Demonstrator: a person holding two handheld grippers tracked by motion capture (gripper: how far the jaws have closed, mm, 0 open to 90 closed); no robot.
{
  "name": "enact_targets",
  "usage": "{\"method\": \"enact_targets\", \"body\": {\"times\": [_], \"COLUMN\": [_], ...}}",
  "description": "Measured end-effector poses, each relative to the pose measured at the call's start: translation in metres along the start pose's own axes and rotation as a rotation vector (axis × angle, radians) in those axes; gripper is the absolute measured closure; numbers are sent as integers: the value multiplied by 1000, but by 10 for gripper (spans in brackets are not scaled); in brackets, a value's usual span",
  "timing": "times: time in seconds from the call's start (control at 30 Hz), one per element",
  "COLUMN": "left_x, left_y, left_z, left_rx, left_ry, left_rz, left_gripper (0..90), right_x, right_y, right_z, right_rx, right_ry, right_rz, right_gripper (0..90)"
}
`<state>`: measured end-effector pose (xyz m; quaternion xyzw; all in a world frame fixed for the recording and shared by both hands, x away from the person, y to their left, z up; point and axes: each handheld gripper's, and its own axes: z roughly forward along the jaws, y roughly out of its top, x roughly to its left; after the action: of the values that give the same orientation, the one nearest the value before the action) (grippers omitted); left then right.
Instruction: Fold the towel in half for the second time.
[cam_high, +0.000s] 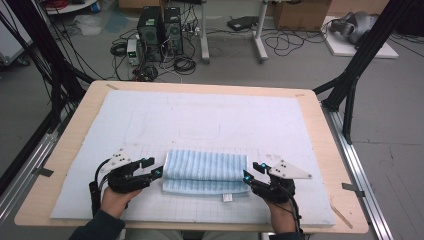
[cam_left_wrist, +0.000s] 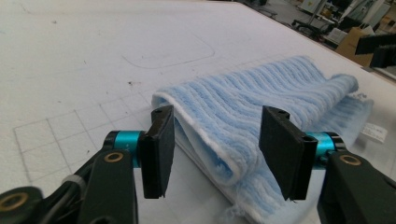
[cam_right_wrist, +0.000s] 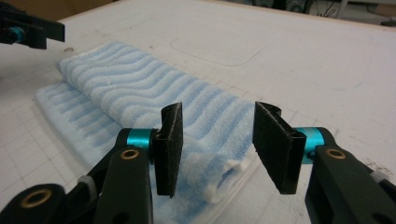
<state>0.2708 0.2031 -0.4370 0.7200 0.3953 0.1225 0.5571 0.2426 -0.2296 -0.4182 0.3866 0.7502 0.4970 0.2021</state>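
Note:
A light blue striped towel (cam_high: 205, 171) lies folded on the white mat, its top layer doubled over a wider bottom layer with a small white tag at the front edge. My left gripper (cam_high: 151, 167) is open at the towel's left end; in the left gripper view (cam_left_wrist: 215, 151) the folded edge of the towel (cam_left_wrist: 261, 102) sits between the jaws, not pinched. My right gripper (cam_high: 253, 171) is open at the towel's right end; in the right gripper view (cam_right_wrist: 217, 144) the towel's corner (cam_right_wrist: 140, 93) lies between the jaws, untouched.
The white padded mat (cam_high: 200, 120) with a faint grid covers most of the wooden table (cam_high: 75, 125). Computer towers (cam_high: 160, 30), cables and a desk frame stand on the floor beyond the far edge. Black frame posts rise at both sides.

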Motion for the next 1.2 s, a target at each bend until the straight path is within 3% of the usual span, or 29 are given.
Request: {"method": "enact_targets", "body": {"times": [0.1, 0.23, 0.33, 0.37, 0.57, 0.8, 1.03, 1.1, 1.2], "left_x": [-1, -3, -6, -8, -11, -15, -23, -24, -24], "left_y": [-3, -7, -9, -9, -5, 2, -12, -18, -21], "left_z": [10, 19, 20, 19, 11, -9, -18, -17, -15], "left_rx": [61, 144, 175, 176, 122, 58, 114, 142, 134], "left_ry": [-12, -20, -30, -34, -79, -186, -192, -176, -150], "left_rz": [-12, -8, 29, 32, 5, -63, -30, -16, -30], "left_gripper": [536, 653, 867, 878, 886, 885, 885, 884, 837], "right_x": [3, 4, 3, 3, 4, 7, 17, 20, 22], "right_y": [-2, -11, -16, -16, -13, -4, -9, -14, -21], "right_z": [12, 24, 26, 25, 17, 2, -14, -13, -9], "right_rx": [62, 174, 194, 198, 149, 103, 117, 137, 171], "right_ry": [5, 17, 38, 53, 53, 44, 50, 52, 46], "right_rz": [-8, -22, -21, -16, -44, -47, -73, -81, -86], "right_gripper": [540, 621, 778, 840, 867, 865, 860, 856, 808]}}
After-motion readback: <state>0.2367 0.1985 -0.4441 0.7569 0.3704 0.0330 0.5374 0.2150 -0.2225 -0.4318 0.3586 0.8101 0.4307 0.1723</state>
